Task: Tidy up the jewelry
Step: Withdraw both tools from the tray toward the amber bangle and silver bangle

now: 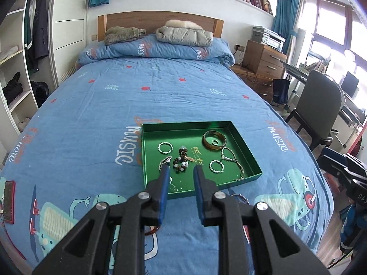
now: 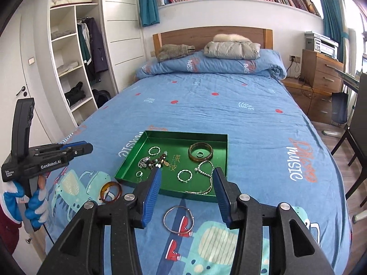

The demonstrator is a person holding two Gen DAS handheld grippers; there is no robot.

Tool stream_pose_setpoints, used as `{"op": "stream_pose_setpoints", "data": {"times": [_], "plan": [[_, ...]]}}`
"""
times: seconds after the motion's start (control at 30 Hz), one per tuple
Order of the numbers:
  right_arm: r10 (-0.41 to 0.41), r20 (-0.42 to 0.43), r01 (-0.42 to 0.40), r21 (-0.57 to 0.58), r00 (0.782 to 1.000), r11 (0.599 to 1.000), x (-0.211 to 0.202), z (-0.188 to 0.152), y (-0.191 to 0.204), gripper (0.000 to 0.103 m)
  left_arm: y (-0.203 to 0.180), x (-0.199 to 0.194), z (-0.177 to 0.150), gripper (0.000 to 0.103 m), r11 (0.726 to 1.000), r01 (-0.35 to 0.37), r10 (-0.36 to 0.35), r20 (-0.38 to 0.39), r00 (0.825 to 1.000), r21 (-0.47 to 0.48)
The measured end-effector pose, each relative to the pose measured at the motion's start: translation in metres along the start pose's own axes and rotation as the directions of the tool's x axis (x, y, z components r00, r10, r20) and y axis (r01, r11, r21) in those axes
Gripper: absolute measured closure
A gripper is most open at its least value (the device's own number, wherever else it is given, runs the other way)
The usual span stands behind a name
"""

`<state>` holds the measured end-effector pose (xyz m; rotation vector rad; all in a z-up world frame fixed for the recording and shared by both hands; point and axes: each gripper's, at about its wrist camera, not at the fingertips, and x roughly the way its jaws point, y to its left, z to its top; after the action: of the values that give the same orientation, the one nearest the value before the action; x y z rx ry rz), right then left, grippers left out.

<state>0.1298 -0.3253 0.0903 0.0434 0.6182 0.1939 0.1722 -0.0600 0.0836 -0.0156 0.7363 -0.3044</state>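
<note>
Left gripper [image 1: 181, 171]: two slim fingers [image 1: 164, 184] faced with ribbed blue pads; black matte linkage arms with triangular cut-outs; round silver pivot screws at each joint. Seen side-on from the right wrist view: black body lettered "GenRobot.AI" in white; small white label at the rear; tall black block standing upright on top; black cable hanging below the handle.
Right gripper [image 2: 186, 174]: same build; blue ribbed pads on black fingers [image 2: 153, 190]; four silver pivot screws; black arms with triangular openings.
Person's hand [image 2: 36, 202]: glove in blue and white; dark red sleeve at the frame edge.
</note>
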Motion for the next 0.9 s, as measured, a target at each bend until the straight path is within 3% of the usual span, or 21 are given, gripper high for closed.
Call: {"op": "stream_pose_setpoints", "data": {"times": [0.3, 0.4, 0.63, 0.9], "plan": [[-0.020, 0.043, 0.020, 0.005, 0.999, 1.000, -0.054, -0.027, 0.009, 0.053, 0.002, -0.056, -0.028, 0.077, 1.000, 0.008, -0.010, 0.052, 0.999, 0.025], [-0.030, 0.049, 0.029, 0.010, 0.998, 1.000, -0.065, -0.034, 0.009, 0.053, 0.004, -0.064, -0.037, 0.070, 1.000, 0.008, -0.010, 0.062, 0.998, 0.030], [-0.036, 0.047, 0.034, 0.034, 0.998, 0.999, -0.076, -0.052, 0.007, 0.053, 0.016, -0.072, -0.051, 0.069, 1.000, 0.011, -0.011, 0.058, 0.998, 0.011], [-0.035, 0.013, 0.034, 0.055, 0.999, 0.998, -0.061, -0.068, 0.002, 0.052, 0.038, -0.058, -0.062, 0.069, 0.999, -0.024, 0.024, 0.030, 0.999, -0.029]]}}
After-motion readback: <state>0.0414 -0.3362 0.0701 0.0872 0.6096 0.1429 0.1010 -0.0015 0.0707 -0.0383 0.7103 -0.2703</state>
